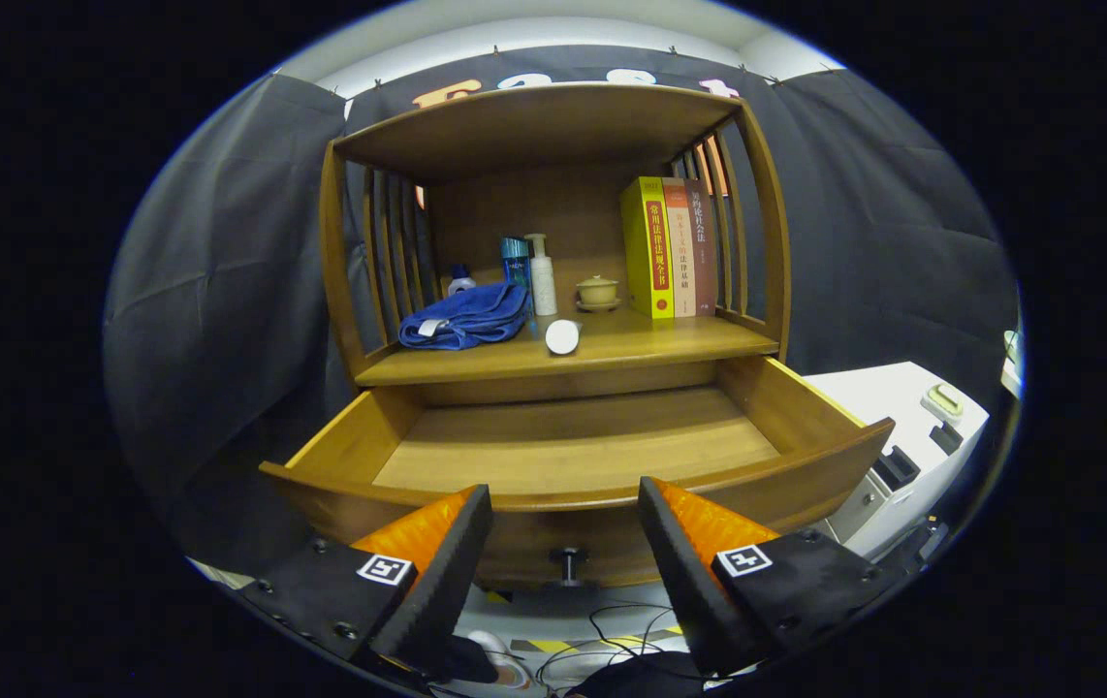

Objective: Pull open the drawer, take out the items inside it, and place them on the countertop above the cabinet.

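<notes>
Now tool (565,543) wide apart, gripping nothing; drawer (573,456) pulled out just ahead, knob (568,562) between fingers.

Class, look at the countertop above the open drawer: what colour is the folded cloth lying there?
Blue. The cloth shows best in the gripper view, beyond the open jaws.

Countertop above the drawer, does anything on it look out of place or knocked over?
One thing: a white bottle lies on its side near the front edge of the countertop, beside the crumpled blue cloth. The books and lidded cup stand upright. The gripper hangs open over the open drawer's front.
</notes>
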